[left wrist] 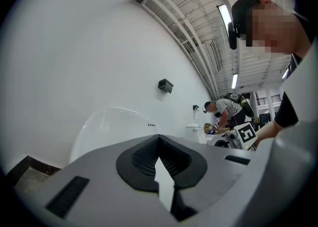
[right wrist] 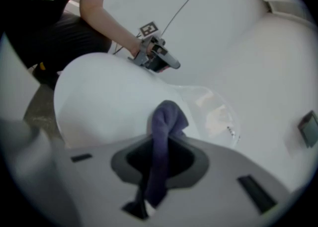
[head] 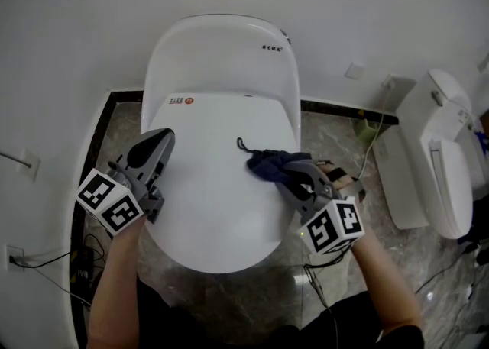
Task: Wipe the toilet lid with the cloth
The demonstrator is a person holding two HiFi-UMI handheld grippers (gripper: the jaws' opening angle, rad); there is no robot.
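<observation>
A white toilet with its lid (head: pixel 214 195) shut fills the middle of the head view. A dark blue cloth (head: pixel 269 163) lies bunched on the lid's right side, and my right gripper (head: pixel 289 173) is shut on it. In the right gripper view the cloth (right wrist: pixel 166 121) sticks out from between the jaws above the lid (right wrist: pixel 99 97). My left gripper (head: pixel 157 143) rests at the lid's left edge, shut and holding nothing. In the left gripper view the left gripper (left wrist: pixel 159 146) points toward the toilet's raised back (left wrist: pixel 114 126) and the wall.
A second white toilet (head: pixel 443 164) stands at the right. Cables (head: pixel 46 257) and a wall socket sit low on the left, more cables trail on the marble floor (head: pixel 336 134) to the right. Another person (left wrist: pixel 226 112) stands far off in the left gripper view.
</observation>
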